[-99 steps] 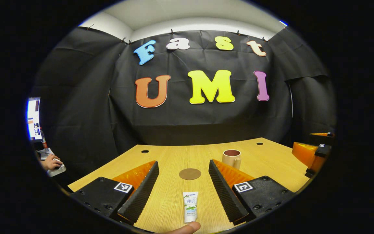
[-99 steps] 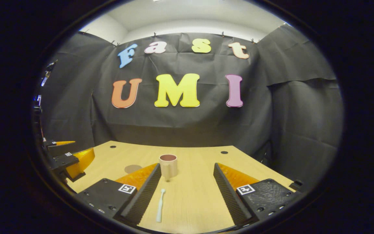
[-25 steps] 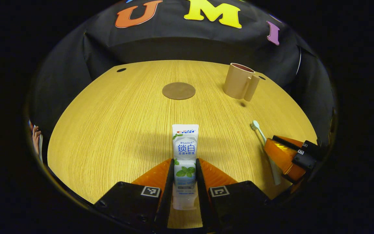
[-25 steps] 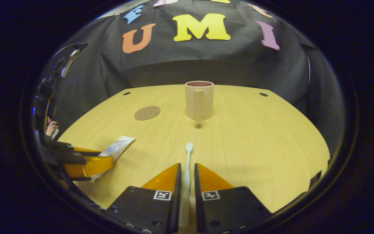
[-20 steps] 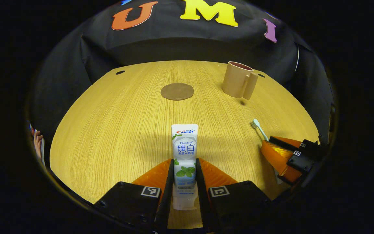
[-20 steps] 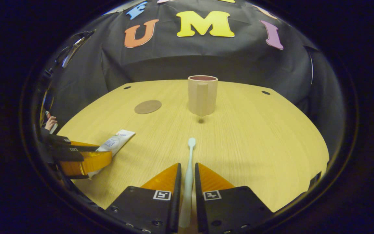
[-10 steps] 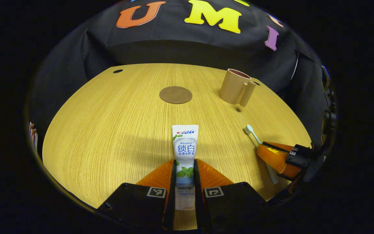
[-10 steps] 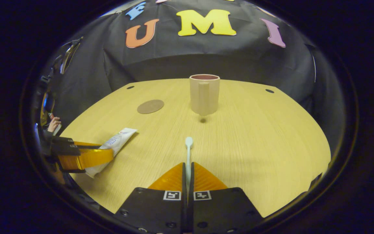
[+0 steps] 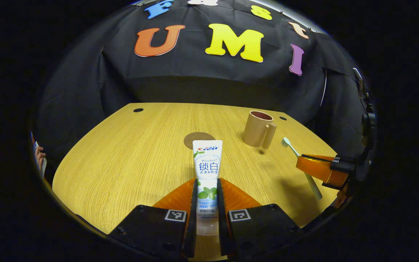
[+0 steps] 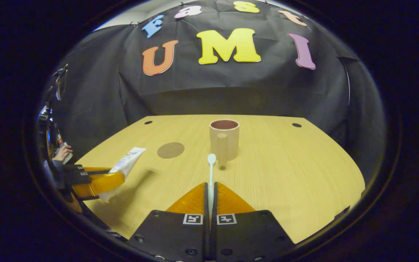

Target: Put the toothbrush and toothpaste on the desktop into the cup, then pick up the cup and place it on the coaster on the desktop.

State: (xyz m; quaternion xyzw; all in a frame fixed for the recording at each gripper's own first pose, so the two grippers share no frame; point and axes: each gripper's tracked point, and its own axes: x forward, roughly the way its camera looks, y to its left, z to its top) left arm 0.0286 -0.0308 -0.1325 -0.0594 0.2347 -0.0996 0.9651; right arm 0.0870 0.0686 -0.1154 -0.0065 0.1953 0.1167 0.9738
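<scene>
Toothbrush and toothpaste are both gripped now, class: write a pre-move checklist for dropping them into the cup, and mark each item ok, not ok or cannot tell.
1. Left gripper shut on the toothpaste: ok, both fingers press its lower half.
2. Right gripper shut on the toothbrush: ok, the handle is pinched and the head points toward the cup.
3. Cup upright with its mouth open: ok.
4. Cup holds nothing already: cannot tell, its bottom is hidden from both views.
5. Coaster bare and ready for the cup: ok, it lies flat on the desktop, apart from the cup.
6. Both items lifted off the desktop: cannot tell for certain, though shadows beneath them suggest so.
</scene>
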